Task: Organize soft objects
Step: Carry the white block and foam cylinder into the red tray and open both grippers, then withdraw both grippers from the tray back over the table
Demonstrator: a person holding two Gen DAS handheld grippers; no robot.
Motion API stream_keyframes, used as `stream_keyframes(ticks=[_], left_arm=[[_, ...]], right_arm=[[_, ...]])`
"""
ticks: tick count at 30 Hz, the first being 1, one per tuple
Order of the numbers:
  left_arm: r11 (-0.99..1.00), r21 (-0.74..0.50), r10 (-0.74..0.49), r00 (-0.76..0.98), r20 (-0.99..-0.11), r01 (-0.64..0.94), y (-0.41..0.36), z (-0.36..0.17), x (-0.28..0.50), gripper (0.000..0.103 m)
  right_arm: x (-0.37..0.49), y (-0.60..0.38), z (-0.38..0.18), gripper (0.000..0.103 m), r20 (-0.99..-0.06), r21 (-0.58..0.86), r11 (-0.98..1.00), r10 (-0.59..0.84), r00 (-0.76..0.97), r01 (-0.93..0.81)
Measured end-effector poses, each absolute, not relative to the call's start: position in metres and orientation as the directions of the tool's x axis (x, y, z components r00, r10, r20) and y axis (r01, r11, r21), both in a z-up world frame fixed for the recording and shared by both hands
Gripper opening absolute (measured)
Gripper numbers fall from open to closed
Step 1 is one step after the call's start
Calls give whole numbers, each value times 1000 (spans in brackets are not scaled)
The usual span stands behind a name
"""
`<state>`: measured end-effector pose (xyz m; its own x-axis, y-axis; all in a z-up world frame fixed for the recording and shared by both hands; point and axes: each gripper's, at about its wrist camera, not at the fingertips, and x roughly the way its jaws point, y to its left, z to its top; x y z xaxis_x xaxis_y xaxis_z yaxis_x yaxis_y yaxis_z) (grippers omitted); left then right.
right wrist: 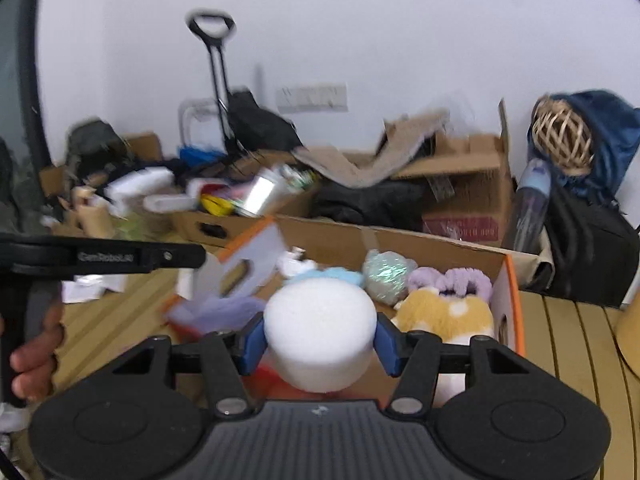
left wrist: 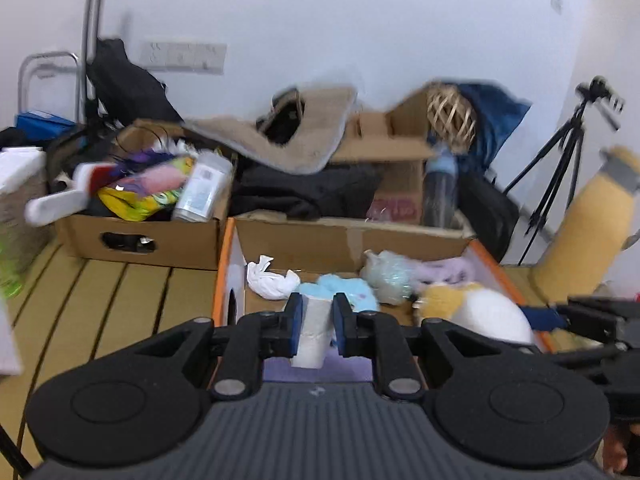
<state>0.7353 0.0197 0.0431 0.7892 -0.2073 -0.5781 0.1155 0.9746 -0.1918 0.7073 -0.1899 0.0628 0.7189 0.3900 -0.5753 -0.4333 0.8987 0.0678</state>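
My left gripper (left wrist: 316, 320) is shut on a small pale foam block (left wrist: 314, 330), which stands upright between the blue pads. My right gripper (right wrist: 320, 344) is shut on a white foam cylinder (right wrist: 320, 332). Both hover over the near end of an orange-edged cardboard box (left wrist: 224, 264) (right wrist: 510, 280). Inside lie a white cloth (left wrist: 272, 280), a light blue plush (left wrist: 344, 290), a pale shimmering ball (right wrist: 386, 274), a lavender scrunchie (right wrist: 452, 280) and a yellow spotted plush (right wrist: 444, 314). In the left wrist view the white cylinder (left wrist: 492, 316) shows at the right.
Behind the box stand more cardboard boxes (left wrist: 140, 236) full of clutter, a beige mat (left wrist: 304, 136), black bags (right wrist: 588, 240), a water bottle (left wrist: 440, 188) and a wicker ball (right wrist: 564, 136). A tripod (left wrist: 560, 168) and a yellow roll (left wrist: 584, 224) stand at the right. The floor is wooden slats (left wrist: 120, 304).
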Motion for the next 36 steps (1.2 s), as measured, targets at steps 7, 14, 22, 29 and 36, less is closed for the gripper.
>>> stream_keyframes(ticks=[7, 14, 22, 29, 36], left_arm=[[985, -162, -157, 723, -672, 63, 27, 8, 806, 20], [988, -133, -148, 731, -666, 80, 22, 0, 808, 52], [989, -126, -136, 758, -638, 72, 27, 35, 784, 55], [992, -101, -125, 810, -572, 82, 35, 99, 722, 66], [994, -69, -109, 867, -486, 87, 35, 153, 625, 76]], right_arm=[[811, -158, 19, 54, -690, -44, 909, 272, 671, -414], [850, -148, -12, 60, -769, 26, 902, 294, 567, -431], [839, -174, 14, 72, -726, 123, 917, 344, 595, -380], [785, -202, 85, 76, -670, 69, 929, 314, 673, -364], [695, -232, 155, 81, -589, 49, 936, 309, 747, -349]])
